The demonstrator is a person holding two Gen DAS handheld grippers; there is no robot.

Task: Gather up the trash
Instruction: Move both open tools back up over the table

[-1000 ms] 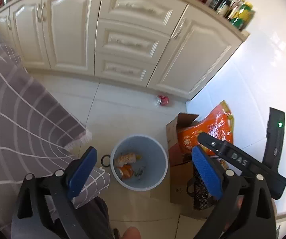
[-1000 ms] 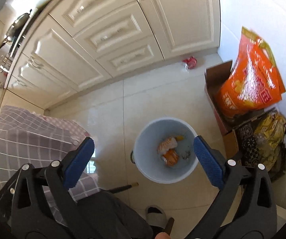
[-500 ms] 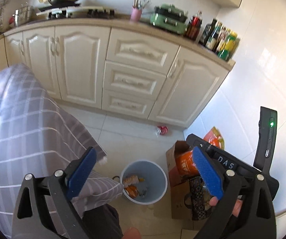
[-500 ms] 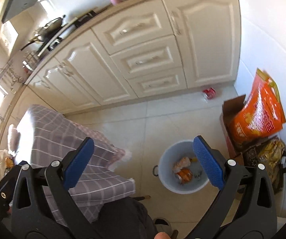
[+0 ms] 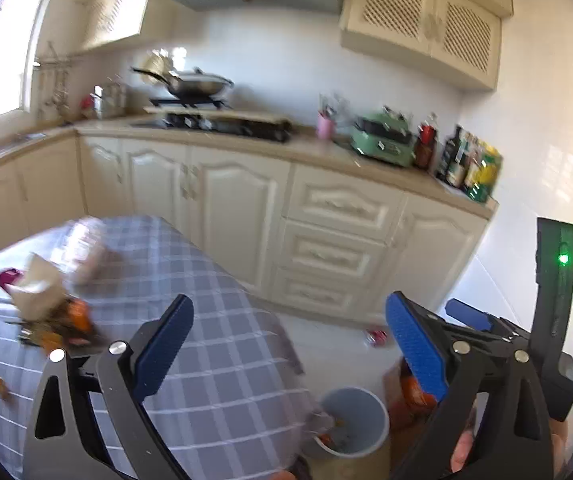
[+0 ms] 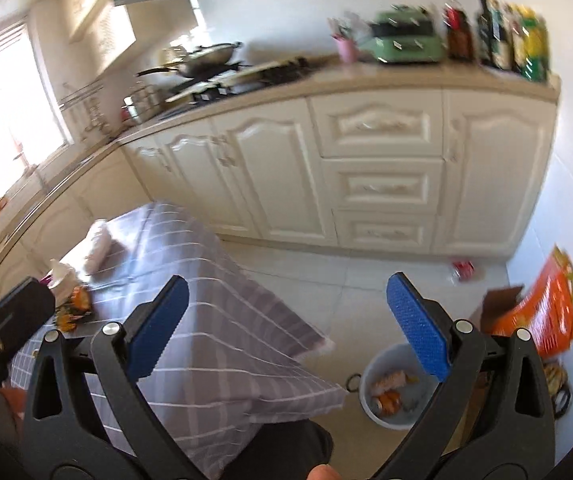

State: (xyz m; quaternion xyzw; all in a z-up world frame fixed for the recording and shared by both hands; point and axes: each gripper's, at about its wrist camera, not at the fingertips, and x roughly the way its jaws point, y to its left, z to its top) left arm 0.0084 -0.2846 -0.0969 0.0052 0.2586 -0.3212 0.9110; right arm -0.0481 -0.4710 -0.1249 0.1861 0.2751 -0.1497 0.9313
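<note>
Bin on floor beside table: holds several orange wrappers and cans. Left gripper and right gripper: both spread wide, empty. Outstanding: litter heap on checked tablecloth; red can on floor by cabinets.

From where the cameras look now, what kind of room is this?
A home kitchen: a wok on a gas stove, cream cabinets, and condiment bottles on the counter.
</note>
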